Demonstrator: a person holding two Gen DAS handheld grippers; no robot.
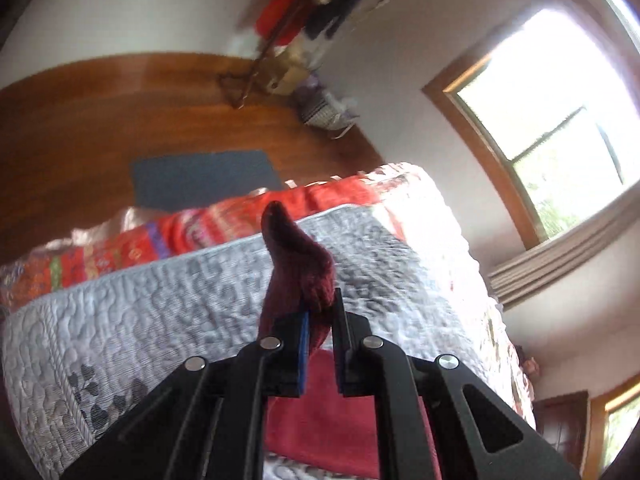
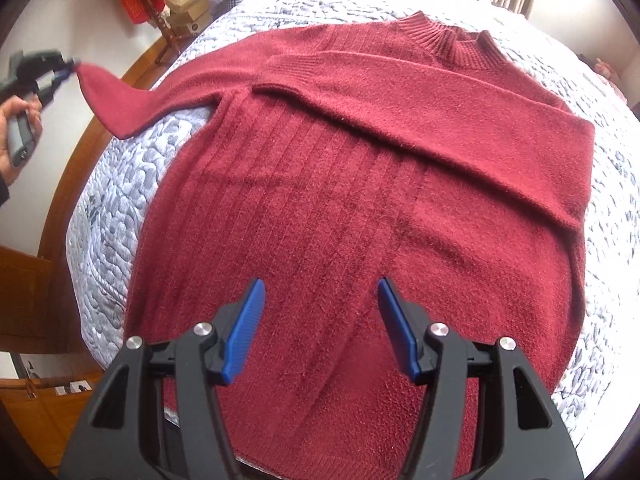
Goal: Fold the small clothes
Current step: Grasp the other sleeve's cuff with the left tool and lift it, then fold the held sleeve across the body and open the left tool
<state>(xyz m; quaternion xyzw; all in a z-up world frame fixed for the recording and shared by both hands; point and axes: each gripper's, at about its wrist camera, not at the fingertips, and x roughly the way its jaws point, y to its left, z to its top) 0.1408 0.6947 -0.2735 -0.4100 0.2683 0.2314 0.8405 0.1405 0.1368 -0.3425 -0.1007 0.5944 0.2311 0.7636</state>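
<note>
A dark red knitted sweater lies flat on the bed, collar at the far end. One sleeve is folded across the chest. The other sleeve stretches off the left side, lifted above the quilt. My left gripper is shut on that sleeve's cuff, held by a hand. In the left wrist view the cuff sticks up between the left gripper's blue pads. My right gripper hovers open over the sweater's lower body, with nothing between its fingers.
A grey-white quilt covers the bed; a red patterned blanket lies along its far side. Beyond is a wooden floor with a dark mat, a coat stand with boxes, and a window.
</note>
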